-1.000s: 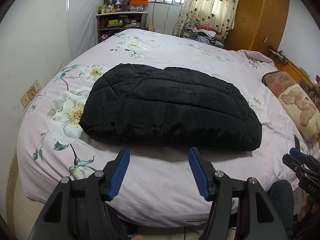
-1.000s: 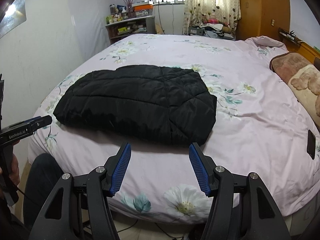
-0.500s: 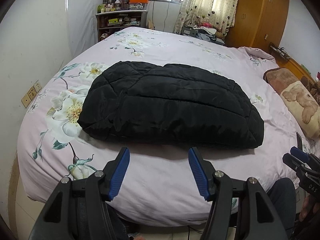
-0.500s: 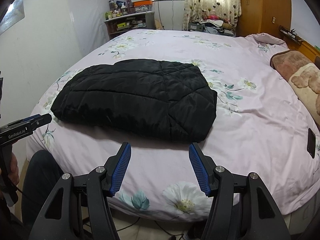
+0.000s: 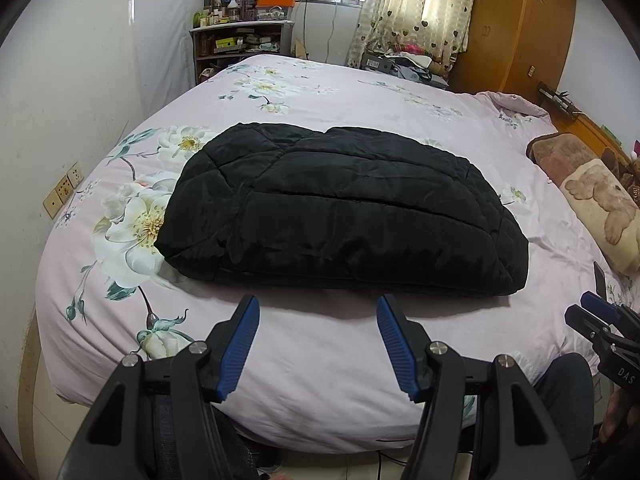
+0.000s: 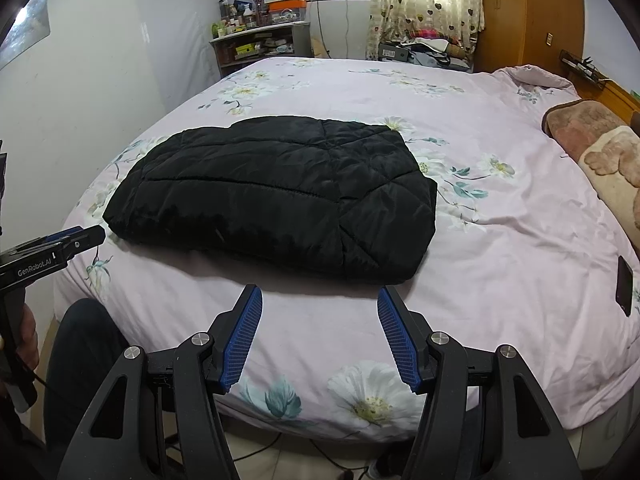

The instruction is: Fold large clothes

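A black quilted jacket (image 5: 340, 208) lies folded into a flat bundle on the pink floral bed (image 5: 320, 352); it also shows in the right wrist view (image 6: 276, 200). My left gripper (image 5: 318, 312) is open and empty, held over the bed's near edge just short of the jacket's front edge. My right gripper (image 6: 320, 304) is open and empty, near the jacket's front right corner. Each gripper shows at the side of the other's view: the right one (image 5: 600, 320), the left one (image 6: 60, 244).
A brown pillow with a bear print (image 5: 596, 200) lies at the right. A dark phone (image 6: 625, 286) lies on the bed's right side. A shelf with clutter (image 5: 240, 40), a curtain and a wooden wardrobe (image 5: 520, 24) stand behind. The wall is at the left.
Both grippers have drawn back slightly and tilted; the jacket sits a little higher in the right view. The jacket itself has not moved.
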Action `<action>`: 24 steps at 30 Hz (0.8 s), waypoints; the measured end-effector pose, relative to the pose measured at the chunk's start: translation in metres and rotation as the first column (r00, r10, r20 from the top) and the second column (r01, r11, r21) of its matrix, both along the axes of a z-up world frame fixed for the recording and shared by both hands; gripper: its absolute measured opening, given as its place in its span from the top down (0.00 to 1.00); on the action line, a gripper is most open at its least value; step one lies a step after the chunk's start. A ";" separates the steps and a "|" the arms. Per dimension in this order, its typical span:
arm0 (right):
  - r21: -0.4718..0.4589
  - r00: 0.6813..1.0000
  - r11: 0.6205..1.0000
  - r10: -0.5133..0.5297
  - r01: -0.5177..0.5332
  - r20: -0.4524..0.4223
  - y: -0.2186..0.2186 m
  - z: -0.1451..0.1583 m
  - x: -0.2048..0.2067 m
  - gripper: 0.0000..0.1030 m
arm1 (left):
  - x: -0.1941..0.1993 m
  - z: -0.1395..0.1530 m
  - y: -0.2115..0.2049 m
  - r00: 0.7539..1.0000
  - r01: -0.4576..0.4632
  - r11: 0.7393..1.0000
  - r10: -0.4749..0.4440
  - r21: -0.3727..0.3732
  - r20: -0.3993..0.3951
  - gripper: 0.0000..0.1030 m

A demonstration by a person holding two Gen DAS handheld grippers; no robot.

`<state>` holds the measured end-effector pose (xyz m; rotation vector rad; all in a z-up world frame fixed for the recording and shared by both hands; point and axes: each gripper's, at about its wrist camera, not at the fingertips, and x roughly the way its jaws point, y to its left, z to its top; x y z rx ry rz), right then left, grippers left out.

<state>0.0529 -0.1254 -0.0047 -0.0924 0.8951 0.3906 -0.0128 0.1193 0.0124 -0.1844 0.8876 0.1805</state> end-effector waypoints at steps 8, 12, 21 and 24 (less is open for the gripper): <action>0.000 1.000 1.000 0.003 -0.003 -0.008 0.000 -0.001 0.000 0.41 | 0.000 0.000 0.001 1.000 0.003 1.000 -0.003 0.001 -0.001 0.39; 0.001 1.000 1.000 0.002 -0.002 -0.007 0.000 -0.001 0.000 0.41 | 0.000 0.000 0.000 1.000 0.002 1.000 -0.002 0.002 -0.002 0.39; 0.001 1.000 1.000 -0.001 0.001 -0.009 0.000 -0.001 0.000 0.41 | 0.000 0.001 0.000 1.000 0.001 1.000 -0.001 0.008 0.002 0.39; 0.001 1.000 1.000 -0.001 0.001 -0.010 0.001 -0.001 0.000 0.41 | 0.000 0.002 0.000 1.000 -0.003 1.000 0.003 0.005 -0.001 0.39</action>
